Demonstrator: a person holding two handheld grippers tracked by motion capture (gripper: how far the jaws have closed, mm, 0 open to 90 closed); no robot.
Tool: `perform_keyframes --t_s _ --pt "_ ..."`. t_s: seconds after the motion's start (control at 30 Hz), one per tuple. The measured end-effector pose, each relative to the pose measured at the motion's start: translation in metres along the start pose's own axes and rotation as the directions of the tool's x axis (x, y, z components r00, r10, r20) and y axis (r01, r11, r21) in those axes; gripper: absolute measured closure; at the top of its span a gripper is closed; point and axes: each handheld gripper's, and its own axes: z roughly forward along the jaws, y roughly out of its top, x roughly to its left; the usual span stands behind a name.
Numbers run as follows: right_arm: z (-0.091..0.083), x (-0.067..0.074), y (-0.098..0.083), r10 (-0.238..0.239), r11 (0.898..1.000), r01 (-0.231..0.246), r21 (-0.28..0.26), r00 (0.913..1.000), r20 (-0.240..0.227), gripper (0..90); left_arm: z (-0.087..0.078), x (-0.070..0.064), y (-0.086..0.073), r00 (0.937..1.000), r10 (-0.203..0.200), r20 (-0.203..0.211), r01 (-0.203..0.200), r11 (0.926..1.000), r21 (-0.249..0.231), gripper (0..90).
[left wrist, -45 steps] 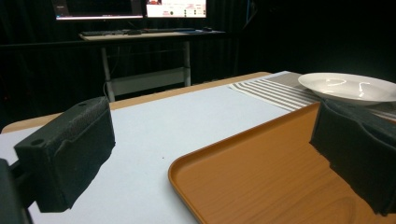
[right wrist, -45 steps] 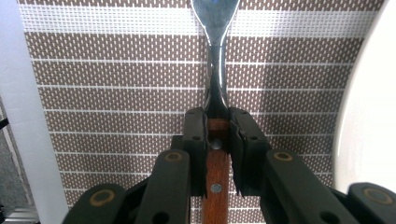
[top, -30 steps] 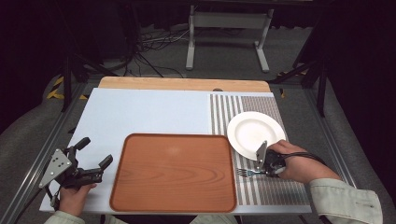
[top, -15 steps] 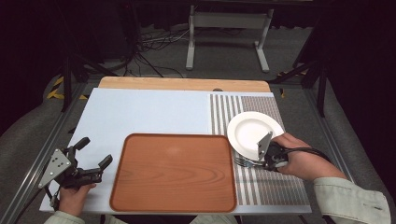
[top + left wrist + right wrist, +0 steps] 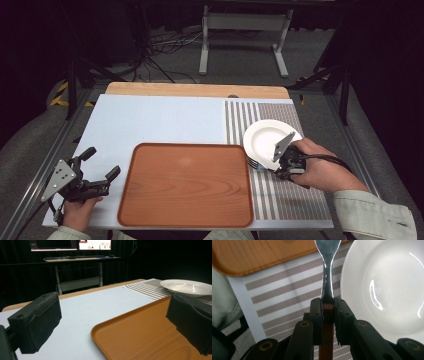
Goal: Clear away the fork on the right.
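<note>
Gripping a fork [image 5: 327, 277] is what your right gripper [image 5: 327, 306] is doing: its jaws are clamped on the fork right where the wooden handle meets the metal neck. In the right gripper view the fork runs straight up the middle of the frame, with the head cut off by the top edge. Under it sits the striped mat [image 5: 287, 297], the plate [image 5: 387, 290] fills the right side, and the tray [image 5: 262, 255] takes the upper left corner.

From the high view, your right gripper [image 5: 286, 161] sits right of centre, at the lower left rim of the plate [image 5: 265, 137], and the fork tines [image 5: 254, 164] poke out to the left, just past the tray's [image 5: 187, 185] right edge and over the mat [image 5: 280, 195].

Your left gripper [image 5: 95, 172] is down in the lower left of that frame, over the table [image 5: 150, 120] just beside the tray's left edge, jaws spread wide and gripping nothing. The left gripper view confirms it: both pads [image 5: 37, 320] stand far apart with the tray corner [image 5: 140, 332] between them.
</note>
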Motion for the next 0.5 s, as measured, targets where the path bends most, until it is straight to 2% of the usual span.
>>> perform_keyframes --t_s 0.07,0.17,0.33,0.37,0.5 --pt "-0.001 0.001 0.003 0.029 0.999 -0.029 -0.018 0.9996 0.003 78.4 0.000 0.000 0.000 1.0000 0.000 0.000 0.000 1.0000 0.000 0.5" --pt "-0.004 0.003 0.007 0.106 0.993 -0.106 -0.061 0.9944 -0.005 78.3 0.000 0.000 0.000 1.0000 0.002 0.002 -0.002 1.0000 0.004 0.5" --pt "-0.006 0.005 0.015 0.164 0.984 -0.163 -0.075 0.9865 0.004 78.3 0.000 0.000 0.000 1.0000 0.002 0.001 -0.002 1.0000 0.003 0.5" --pt "-0.006 0.005 0.015 0.164 0.984 -0.163 -0.075 0.9865 0.004 78.3 0.000 0.000 0.000 1.0000 0.002 0.001 -0.002 1.0000 0.003 0.5" --pt "-0.006 0.005 0.020 0.231 0.969 -0.231 -0.084 0.9729 -0.011 78.4 0.000 0.000 0.000 1.0000 0.003 0.001 -0.003 1.0000 0.003 0.5"
